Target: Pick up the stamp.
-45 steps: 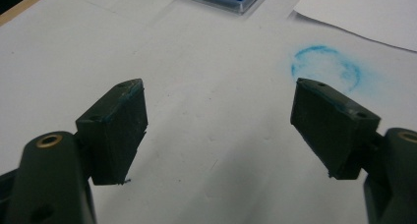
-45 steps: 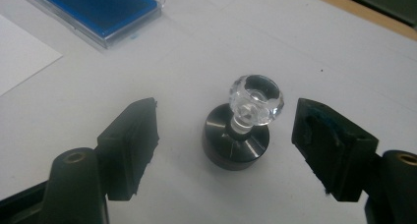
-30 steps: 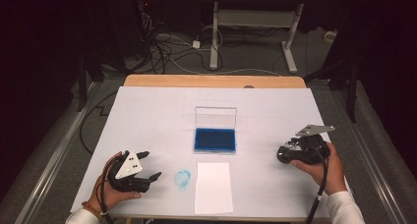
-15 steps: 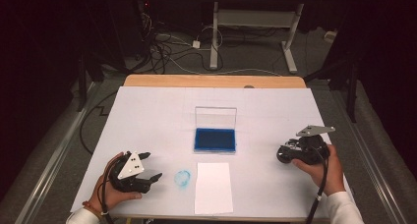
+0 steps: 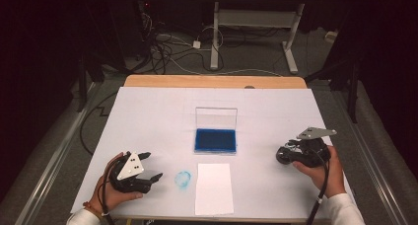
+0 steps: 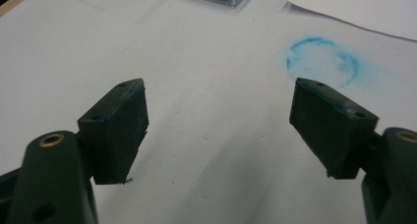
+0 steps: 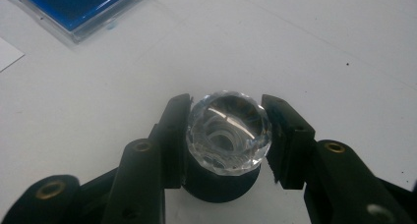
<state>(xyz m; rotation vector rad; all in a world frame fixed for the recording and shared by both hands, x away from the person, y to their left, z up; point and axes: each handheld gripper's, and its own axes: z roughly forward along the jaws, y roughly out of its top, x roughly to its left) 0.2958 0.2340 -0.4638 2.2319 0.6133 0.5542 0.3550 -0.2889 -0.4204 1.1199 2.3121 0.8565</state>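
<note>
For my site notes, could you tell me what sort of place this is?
Probably a lab or workshop: a paper-covered table stands among loose floor cables, with an adjustable desk frame behind.

Left hand [image 5: 116, 185]: gripped its tool low at the near left, forearm entering from below.
Left gripper [image 5: 151, 167]: jaws spread wide, nothing between them.
Right hand [image 5: 323, 168]: wrapped around its tool at the near right.
Right gripper [image 7: 226, 135]: jaws clamped.
</note>
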